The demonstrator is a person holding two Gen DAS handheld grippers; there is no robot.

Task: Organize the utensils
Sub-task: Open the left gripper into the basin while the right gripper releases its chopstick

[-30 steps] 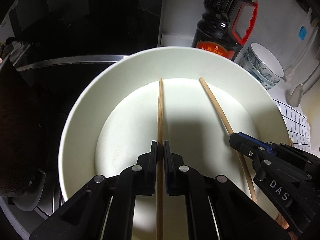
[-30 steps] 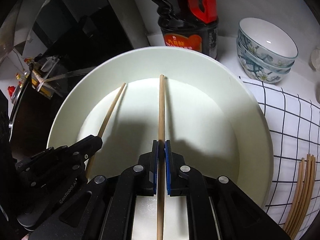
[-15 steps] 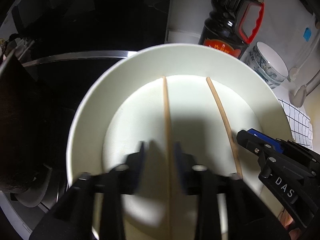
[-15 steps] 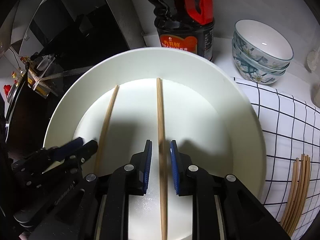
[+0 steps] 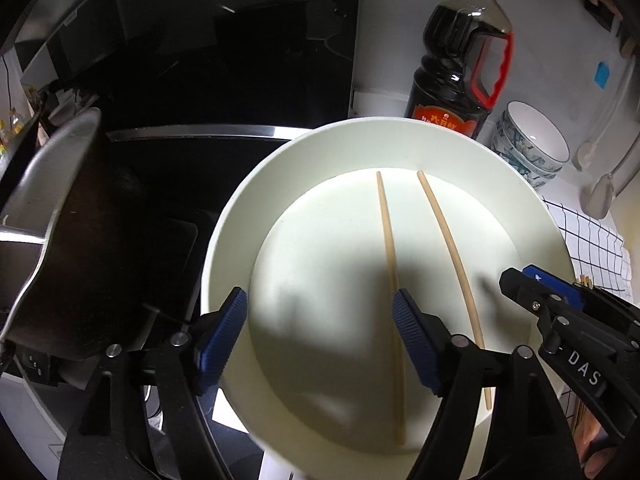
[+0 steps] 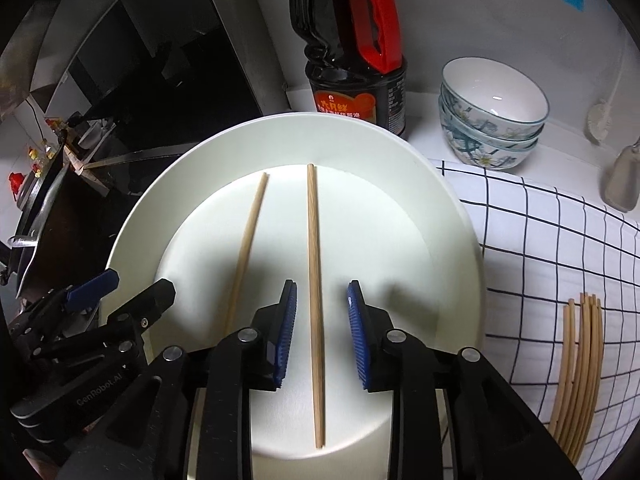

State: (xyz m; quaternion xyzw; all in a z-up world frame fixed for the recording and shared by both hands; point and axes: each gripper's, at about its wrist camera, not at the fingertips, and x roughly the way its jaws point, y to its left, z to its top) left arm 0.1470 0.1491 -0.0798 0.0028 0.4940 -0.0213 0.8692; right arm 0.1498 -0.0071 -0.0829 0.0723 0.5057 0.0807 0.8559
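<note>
Two wooden chopsticks lie side by side on a large white plate. My left gripper hangs just above the plate with its jaws opening wide. The left chopstick lies free under its right finger. My right gripper is also opening. The right chopstick lies between its blue pads, and neither pad touches it.
A dark soy sauce bottle stands behind the plate, with stacked patterned bowls to its right. More chopsticks lie on a checked cloth at the right. A metal pan sits at the left. Spoons hang at the far right.
Both grippers were shut, each on a chopstick; both have let go and drawn up and back. The two chopsticks now lie loose on the plate.
</note>
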